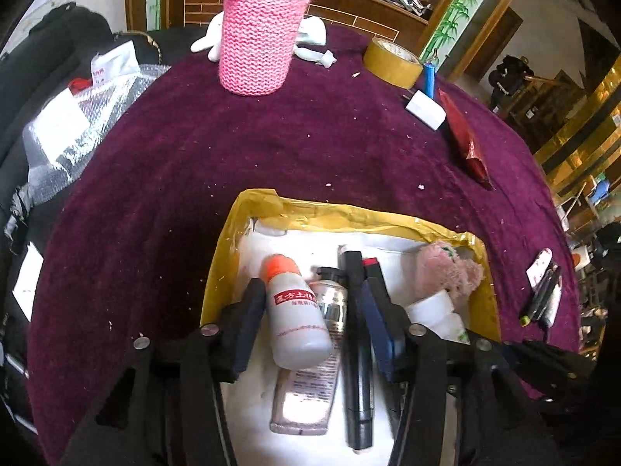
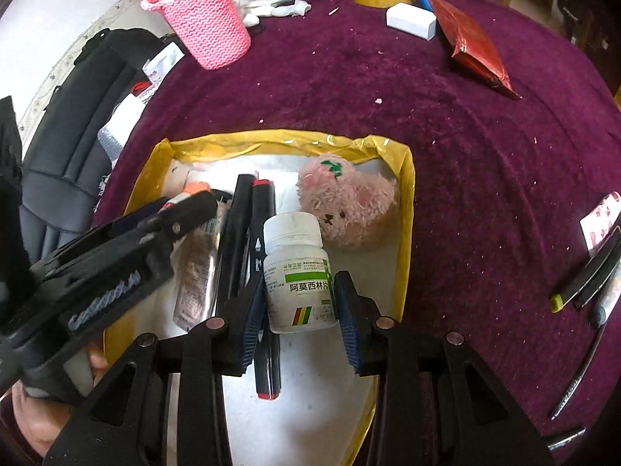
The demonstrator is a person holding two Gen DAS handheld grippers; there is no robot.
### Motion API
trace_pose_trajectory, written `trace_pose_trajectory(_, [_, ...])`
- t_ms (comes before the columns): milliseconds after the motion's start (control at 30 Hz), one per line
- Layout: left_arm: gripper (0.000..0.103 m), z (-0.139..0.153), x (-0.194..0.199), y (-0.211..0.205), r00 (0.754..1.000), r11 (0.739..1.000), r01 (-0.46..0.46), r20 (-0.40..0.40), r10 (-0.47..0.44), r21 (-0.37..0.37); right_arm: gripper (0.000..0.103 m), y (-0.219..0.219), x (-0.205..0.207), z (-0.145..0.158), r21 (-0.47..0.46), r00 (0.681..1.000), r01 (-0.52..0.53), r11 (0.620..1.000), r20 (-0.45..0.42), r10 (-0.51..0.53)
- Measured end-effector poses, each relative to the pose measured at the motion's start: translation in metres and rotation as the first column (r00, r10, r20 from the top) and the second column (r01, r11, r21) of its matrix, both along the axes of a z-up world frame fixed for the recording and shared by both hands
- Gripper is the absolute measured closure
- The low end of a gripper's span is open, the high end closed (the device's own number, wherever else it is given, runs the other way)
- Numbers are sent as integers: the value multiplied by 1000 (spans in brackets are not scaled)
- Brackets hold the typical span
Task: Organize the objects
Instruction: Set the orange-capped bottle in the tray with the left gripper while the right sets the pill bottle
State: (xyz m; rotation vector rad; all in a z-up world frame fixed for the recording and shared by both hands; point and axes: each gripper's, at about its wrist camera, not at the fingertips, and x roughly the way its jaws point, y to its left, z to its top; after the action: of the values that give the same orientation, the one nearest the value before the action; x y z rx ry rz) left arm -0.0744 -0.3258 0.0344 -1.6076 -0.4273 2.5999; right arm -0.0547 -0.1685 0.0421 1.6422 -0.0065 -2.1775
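Two grippers work over the yellow box. Right gripper clamps the white pill bottle mid-body: light, rigid, slick plastic, judged secure. Left gripper stands part-open, pads clear of the orange-capped bottle lying in the box.

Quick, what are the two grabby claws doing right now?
Left gripper: jaws open, an orange-capped bottle lies loose between them.
Right gripper: jaws shut on the white pill bottle.

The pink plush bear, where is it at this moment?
The pink plush bear lies inside the yellow-lined box, in its far right corner in the right wrist view, just behind the white pill bottle.
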Motion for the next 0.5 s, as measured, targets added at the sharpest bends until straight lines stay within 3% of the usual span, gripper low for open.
trace_pose_trajectory(333, [50,50,24,-28,990,988,-111,-78,120,111,64,25,2,30,-69,998,52,996,-34,-54])
trace_pose_trajectory(500, [50,71,51,-26,983,976,-148,-87,164,162,63,64,10,50,-122,993,102,987,-40,-107])
